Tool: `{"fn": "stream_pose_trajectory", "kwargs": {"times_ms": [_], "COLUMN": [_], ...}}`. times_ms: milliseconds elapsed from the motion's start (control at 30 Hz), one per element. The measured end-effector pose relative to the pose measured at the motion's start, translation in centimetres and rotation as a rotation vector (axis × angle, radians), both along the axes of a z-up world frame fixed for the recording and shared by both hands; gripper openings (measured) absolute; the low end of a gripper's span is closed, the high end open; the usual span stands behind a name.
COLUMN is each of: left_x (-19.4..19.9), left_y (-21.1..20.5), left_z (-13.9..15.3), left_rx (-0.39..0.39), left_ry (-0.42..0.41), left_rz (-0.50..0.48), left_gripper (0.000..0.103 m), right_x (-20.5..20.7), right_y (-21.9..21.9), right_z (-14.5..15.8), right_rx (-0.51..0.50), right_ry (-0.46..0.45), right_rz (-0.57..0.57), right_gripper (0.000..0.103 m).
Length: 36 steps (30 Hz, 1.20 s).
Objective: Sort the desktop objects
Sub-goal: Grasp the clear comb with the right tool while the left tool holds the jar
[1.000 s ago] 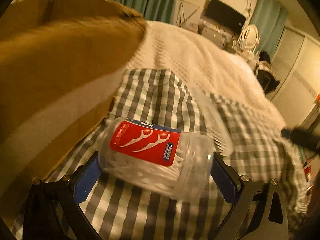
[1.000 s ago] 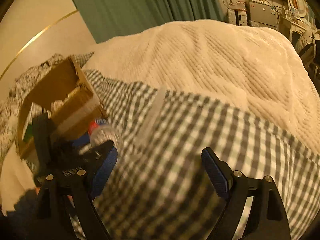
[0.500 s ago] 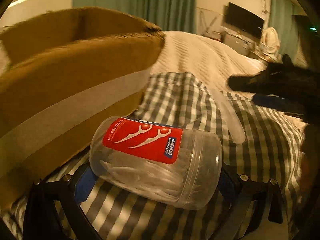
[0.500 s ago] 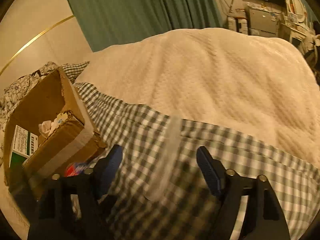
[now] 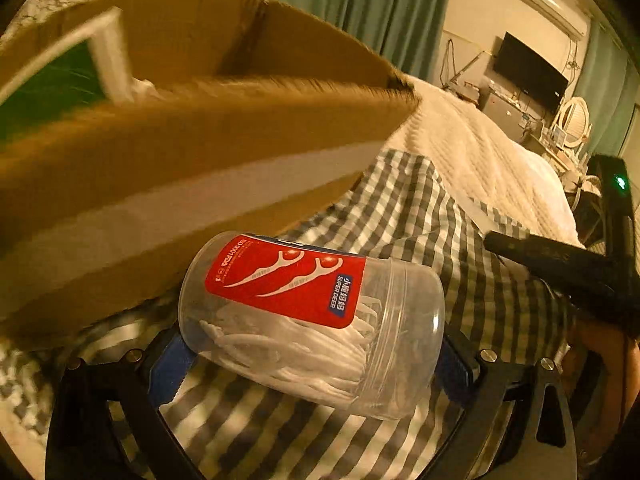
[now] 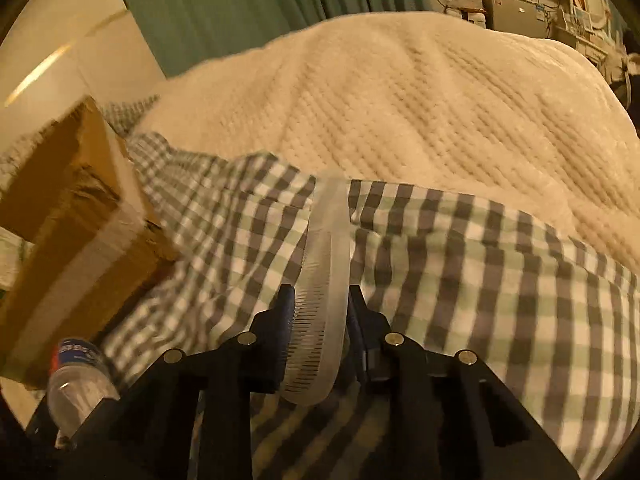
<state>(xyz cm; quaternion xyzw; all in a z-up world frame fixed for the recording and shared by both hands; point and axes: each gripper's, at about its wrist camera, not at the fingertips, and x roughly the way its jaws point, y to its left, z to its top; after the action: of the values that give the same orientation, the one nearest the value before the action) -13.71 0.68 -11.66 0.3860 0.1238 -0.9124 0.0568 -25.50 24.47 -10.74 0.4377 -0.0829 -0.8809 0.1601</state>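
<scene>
My left gripper (image 5: 308,356) is shut on a clear plastic jar of dental floss picks (image 5: 312,316) with a red label, held on its side just in front of the cardboard box (image 5: 168,184), below its rim. My right gripper (image 6: 320,312) is shut on a clear plastic ruler (image 6: 324,276) that lies lengthwise on the checked cloth (image 6: 500,280). The jar also shows at the lower left of the right wrist view (image 6: 78,380). The right gripper's black body shows at the right of the left wrist view (image 5: 568,264).
The open cardboard box (image 6: 68,232) stands at the left on the checked cloth (image 5: 420,216), with a green and white item (image 5: 52,80) inside. A cream knitted blanket (image 6: 400,100) covers the bed behind. Green curtains, a TV and furniture stand far back.
My left gripper has lifted the jar up along the box wall, so the box's inside now shows. My right gripper has moved to the ruler and shut on it.
</scene>
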Motion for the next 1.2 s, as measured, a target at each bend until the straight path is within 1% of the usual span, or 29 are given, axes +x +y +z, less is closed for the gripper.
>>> {"fn": "stream_pose_trajectory", "kwargs": {"times_ms": [33, 67, 100, 167, 267, 400, 433, 533, 667, 767, 800, 833, 867, 900, 967, 1067, 1133, 1167, 1200], "left_x": [0.5, 0.8, 1.2, 2.6, 4.7, 7.0, 7.5, 9.1, 10.5, 10.7, 10.5, 10.5, 10.3, 9.9, 9.2, 8.5, 7.9, 7.5, 7.3], "left_y": [-0.2, -0.4, -0.5, -0.4, 0.1, 0.0, -0.1, -0.6, -1.1, -1.7, -1.8, -2.1, -2.1, -2.2, -2.0, -1.8, -1.8, -1.9, -2.0], "left_z": [0.5, 1.0, 1.2, 2.1, 3.3, 4.8, 5.1, 5.8, 6.2, 5.9, 5.7, 5.5, 5.1, 4.7, 3.8, 2.4, 1.4, 0.8, 0.4], "left_rx": [0.002, 0.011, 0.02, 0.009, -0.039, -0.053, -0.056, -0.073, -0.091, -0.088, -0.087, -0.084, -0.081, -0.077, -0.072, -0.062, -0.049, -0.04, -0.035], "left_ry": [0.002, -0.009, -0.014, -0.011, -0.012, 0.0, -0.003, 0.0, -0.003, -0.008, -0.01, -0.014, -0.018, -0.025, -0.025, -0.02, -0.02, -0.026, -0.032], "left_rz": [0.001, -0.011, -0.022, -0.047, -0.094, -0.115, -0.121, -0.137, -0.143, -0.135, -0.132, -0.128, -0.125, -0.123, -0.126, -0.13, -0.131, -0.135, -0.135], "left_gripper": [0.102, 0.102, 0.102, 0.102, 0.102, 0.102, 0.102, 0.102, 0.102, 0.102, 0.102, 0.102, 0.102, 0.102, 0.102, 0.102, 0.102, 0.102, 0.102], "right_x": [0.6, 1.1, 1.9, 3.7, 5.7, 9.2, 10.1, 11.9, 14.2, 14.5, 14.4, 14.3, 13.9, 13.9, 13.5, 12.7, 12.0, 11.8, 11.7], "right_y": [0.2, 0.3, 0.2, 0.1, -0.2, 0.1, 0.2, 0.2, -0.6, -1.2, -1.4, -1.7, -1.9, -2.2, -2.8, -3.8, -5.0, -5.9, -6.3], "right_z": [0.5, 0.7, 1.1, 1.8, 2.4, 3.9, 4.4, 5.4, 5.4, 4.6, 4.1, 3.6, 3.2, 2.8, 2.2, 1.1, 0.1, -0.3, -0.3], "right_rx": [-0.013, -0.018, 0.0, 0.022, 0.028, -0.057, -0.07, -0.091, -0.066, -0.054, -0.045, -0.03, -0.01, 0.018, 0.059, 0.106, 0.199, 0.262, 0.298], "right_ry": [0.0, -0.011, -0.016, -0.023, -0.041, -0.045, -0.032, -0.03, -0.046, -0.068, -0.089, -0.106, -0.113, -0.111, -0.101, -0.111, -0.109, -0.085, -0.066], "right_rz": [0.01, 0.026, 0.035, 0.059, 0.068, 0.065, 0.067, 0.073, 0.091, 0.095, 0.105, 0.109, 0.107, 0.104, 0.11, 0.141, 0.173, 0.186, 0.191], "right_gripper": [0.017, 0.006, 0.005, 0.005, 0.005, 0.004, 0.004, 0.004, 0.005, 0.005, 0.011, 0.019, 0.043, 0.061, 0.061, 0.061, 0.061, 0.057, 0.043]}}
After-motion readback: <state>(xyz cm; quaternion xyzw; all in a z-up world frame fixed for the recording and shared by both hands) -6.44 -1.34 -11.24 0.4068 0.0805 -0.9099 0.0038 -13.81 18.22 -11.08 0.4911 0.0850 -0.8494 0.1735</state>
